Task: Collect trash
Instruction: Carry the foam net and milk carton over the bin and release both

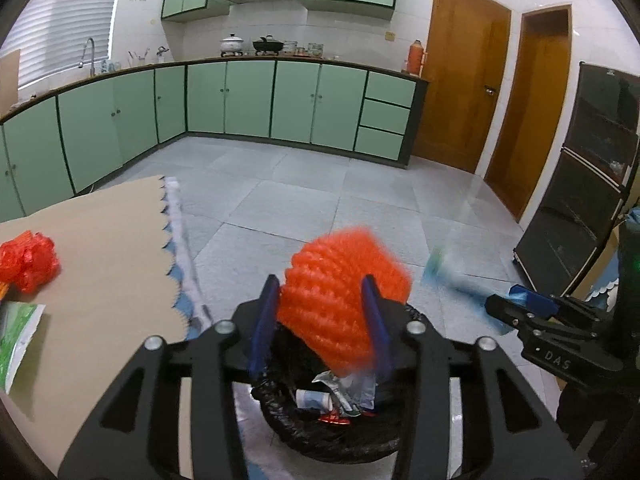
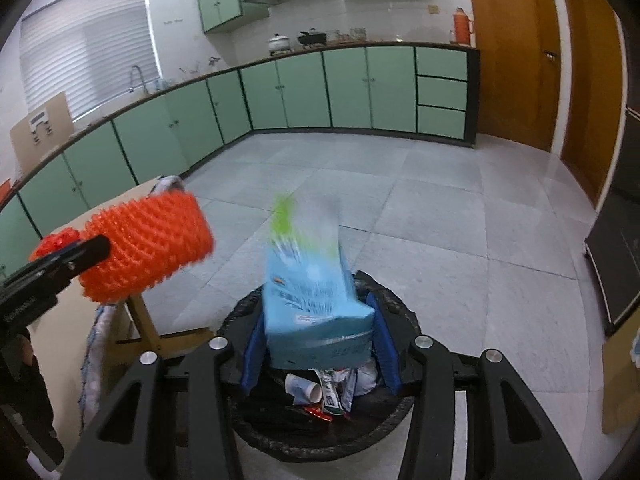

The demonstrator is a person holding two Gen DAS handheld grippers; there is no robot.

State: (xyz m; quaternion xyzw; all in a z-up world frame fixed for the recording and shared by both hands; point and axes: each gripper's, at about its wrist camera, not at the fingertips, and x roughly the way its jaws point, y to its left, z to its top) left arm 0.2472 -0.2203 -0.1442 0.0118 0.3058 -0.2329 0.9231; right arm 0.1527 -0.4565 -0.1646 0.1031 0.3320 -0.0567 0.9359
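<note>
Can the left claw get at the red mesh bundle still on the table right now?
Probably not yet. The left claw is shut on an orange foam net sleeve above the black-lined trash bin. The crumpled red mesh bundle lies unobstructed on the tan tabletop.

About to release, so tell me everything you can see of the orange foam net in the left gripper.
The orange foam net is a tube-shaped sleeve of soft-looking mesh with a ridged, knobbly surface, bright orange, motion-blurred at the top. It sits clamped between the left gripper's blue fingers, tilted, directly above the black-lined trash bin, apparently not touching the litter inside.
</note>
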